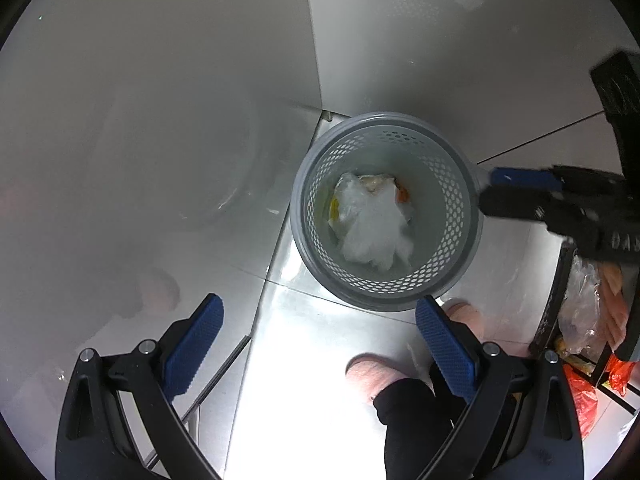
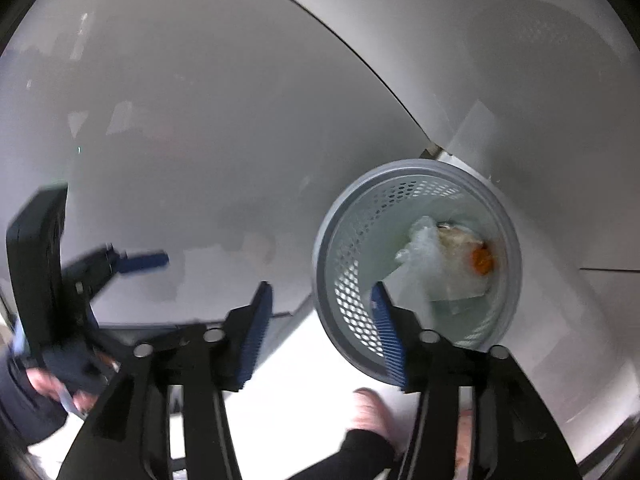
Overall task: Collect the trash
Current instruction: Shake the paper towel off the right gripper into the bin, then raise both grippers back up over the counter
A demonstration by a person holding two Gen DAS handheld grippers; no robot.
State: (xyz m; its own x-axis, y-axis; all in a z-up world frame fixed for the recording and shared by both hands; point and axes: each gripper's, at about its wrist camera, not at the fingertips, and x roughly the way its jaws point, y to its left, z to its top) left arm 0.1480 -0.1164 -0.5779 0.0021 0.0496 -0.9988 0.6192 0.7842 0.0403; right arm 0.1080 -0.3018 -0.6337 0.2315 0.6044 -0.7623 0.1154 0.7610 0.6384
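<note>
The left gripper (image 1: 320,344), black with blue ribbed pads, is pointing straight down over the glossy pale tiled floor (image 1: 304,400), its fingers (image 1: 194,352) standing wide apart with nothing between them. Just ahead of it, the round grey perforated plastic waste basket (image 1: 456,208) is sitting on the floor in the corner where two white walls (image 1: 160,80) meet. Crumpled white tissue and clear plastic wrapping (image 1: 374,224), with a bit of orange peel at one edge, is lying at the bottom of the basket.

The right gripper (image 2: 322,334) is tilting down beside the basket's (image 2: 344,240) rim, its jaws standing partly open and gripping nothing; one blue pad (image 2: 386,340) is overlapping the basket's rim in the right wrist view, though contact is unclear. The trash (image 2: 444,260) is lying loose inside, apart from both fingers.

A person's pink slippers (image 1: 368,372) are standing on the floor near the basket.
</note>
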